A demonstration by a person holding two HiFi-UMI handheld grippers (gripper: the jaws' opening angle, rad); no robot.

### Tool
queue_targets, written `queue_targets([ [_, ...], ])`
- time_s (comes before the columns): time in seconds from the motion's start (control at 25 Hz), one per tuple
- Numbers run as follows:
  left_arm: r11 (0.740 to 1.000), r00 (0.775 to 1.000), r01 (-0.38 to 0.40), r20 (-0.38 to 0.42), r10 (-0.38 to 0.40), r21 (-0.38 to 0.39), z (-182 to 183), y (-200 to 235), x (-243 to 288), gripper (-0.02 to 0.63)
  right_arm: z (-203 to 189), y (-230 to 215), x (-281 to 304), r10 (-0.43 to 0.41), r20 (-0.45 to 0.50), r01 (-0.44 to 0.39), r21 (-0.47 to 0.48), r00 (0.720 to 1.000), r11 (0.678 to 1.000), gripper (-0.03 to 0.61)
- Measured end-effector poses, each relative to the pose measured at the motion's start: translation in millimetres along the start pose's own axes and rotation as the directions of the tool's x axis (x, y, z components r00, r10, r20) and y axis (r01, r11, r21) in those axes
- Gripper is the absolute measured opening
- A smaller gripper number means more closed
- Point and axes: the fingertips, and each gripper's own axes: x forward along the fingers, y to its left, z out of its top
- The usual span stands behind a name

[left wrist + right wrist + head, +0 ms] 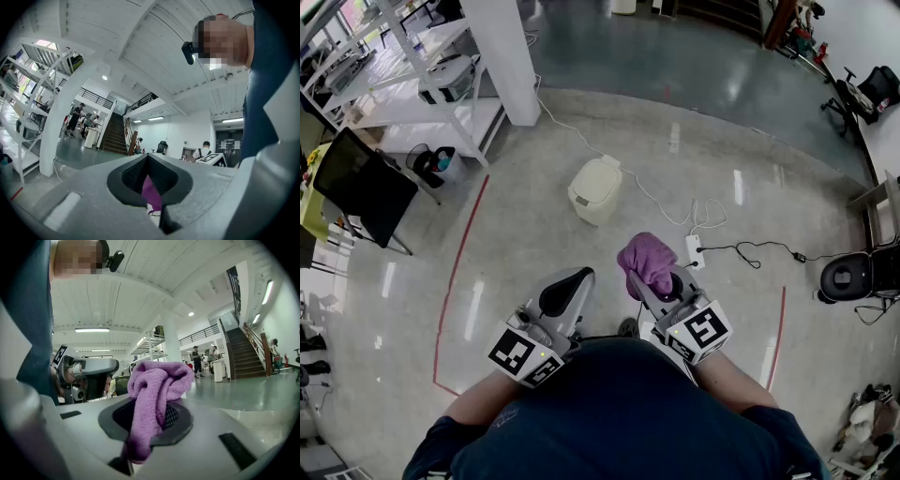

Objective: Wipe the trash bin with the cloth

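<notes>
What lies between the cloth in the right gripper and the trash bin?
Only bare floor separates the cloth from the trash bin in the head view; a white cable runs alongside.

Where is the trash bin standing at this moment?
In the head view, the trash bin stands on the floor ahead of the person, slightly left of centre, beside a white cable, beyond the cloth in the right tool.

Both forearms reach forward from the lower centre of the head view, grippers side by side and tilted upward: the left gripper (565, 292) has its jaws closed together, and the right gripper (656, 281) has its jaws clamped on the purple cloth (645, 258).
</notes>
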Motion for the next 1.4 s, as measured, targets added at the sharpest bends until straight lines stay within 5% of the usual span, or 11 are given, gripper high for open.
queue_targets([
  [0.72, 1.000, 0.999, -0.025, -0.028, 0.025, 0.008, -3.9, 4.7, 6.2, -0.002, 1.2, -4.7, -0.2, 0.024, -0.020, -0.024, 0.006, 0.999, 1.000, 0.069],
  [1.4, 0.991, 0.993, -0.119, -0.009, 0.120, 0.054, -10.9, 12.8, 54.9, -0.002, -16.5, -68.6, -10.8, 0.054, -0.034, -0.053, 0.029, 0.998, 0.998, 0.069],
])
